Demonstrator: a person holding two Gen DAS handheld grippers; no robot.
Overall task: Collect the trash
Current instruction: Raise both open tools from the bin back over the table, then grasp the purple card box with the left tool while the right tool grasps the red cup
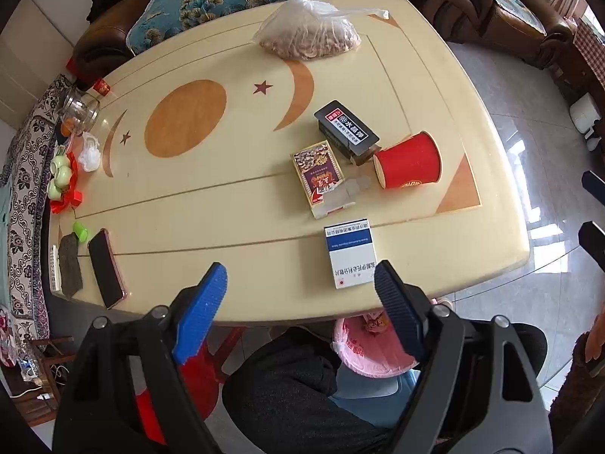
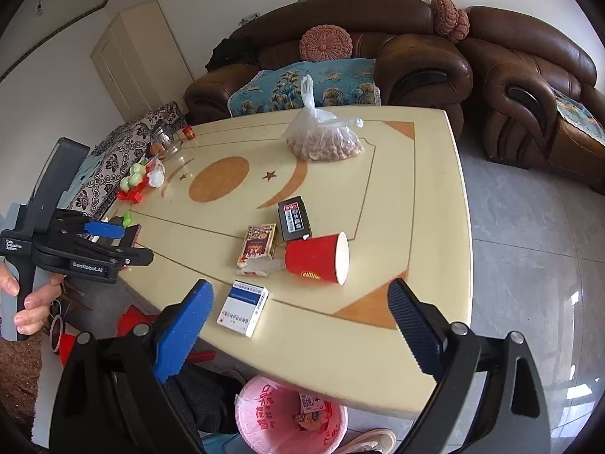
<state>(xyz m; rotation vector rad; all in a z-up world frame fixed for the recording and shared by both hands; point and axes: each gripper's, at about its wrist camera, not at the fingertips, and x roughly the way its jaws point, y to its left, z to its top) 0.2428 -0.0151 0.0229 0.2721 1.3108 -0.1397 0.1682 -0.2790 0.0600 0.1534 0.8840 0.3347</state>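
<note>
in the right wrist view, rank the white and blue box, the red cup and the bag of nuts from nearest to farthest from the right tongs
1. White and blue box, near table edge, just ahead of the open right tongs.
2. Red cup, on its side, mid-table.
3. Bag of nuts, far end by the sofa.
</note>
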